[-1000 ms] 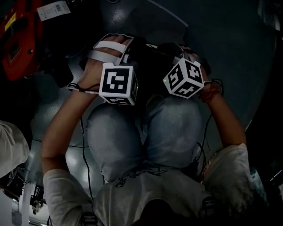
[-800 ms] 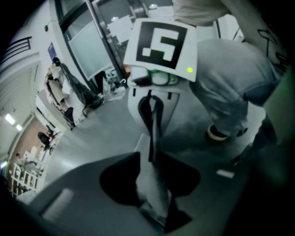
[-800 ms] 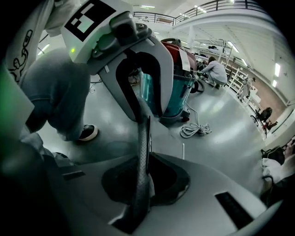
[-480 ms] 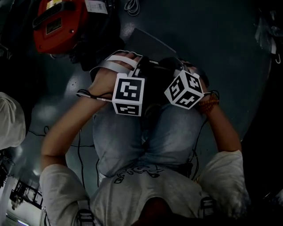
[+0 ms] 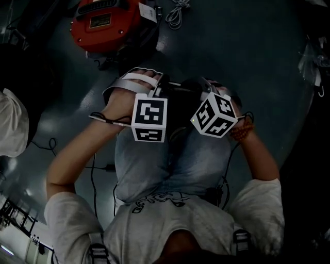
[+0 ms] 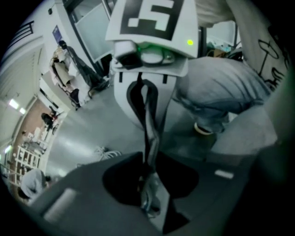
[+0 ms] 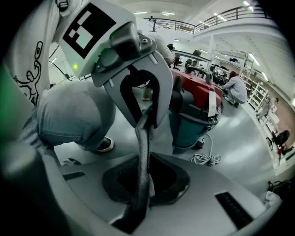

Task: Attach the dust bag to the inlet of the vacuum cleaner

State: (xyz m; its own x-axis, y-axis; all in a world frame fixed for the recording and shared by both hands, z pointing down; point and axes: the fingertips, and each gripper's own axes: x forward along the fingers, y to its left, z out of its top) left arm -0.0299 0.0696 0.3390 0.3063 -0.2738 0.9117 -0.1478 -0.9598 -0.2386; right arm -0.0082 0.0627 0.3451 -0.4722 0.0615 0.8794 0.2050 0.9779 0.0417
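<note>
Swung into fuller sight since a second ago is the red vacuum cleaner (image 5: 108, 23): it was cut off at the left edge of the head view then, and now nearly all of it is seen at the top. Closest in, bent knees in jeans (image 5: 170, 160) are seen, and the two tools are held side by side just above them. The jaws of the left hand-held gripper (image 6: 150, 205) have just been closing, and the thin dark edge of the dust bag (image 7: 142, 152) is nipped between them. The right hand-held gripper (image 7: 137, 205) is pressed tight on the same edge. The bag is thus held between the two, up off the floor (image 5: 247, 56). Further out, the vacuum cleaner is stood on that floor, apart from the bag, and a coiled cord (image 5: 178, 11) is laid just beside it.
</note>
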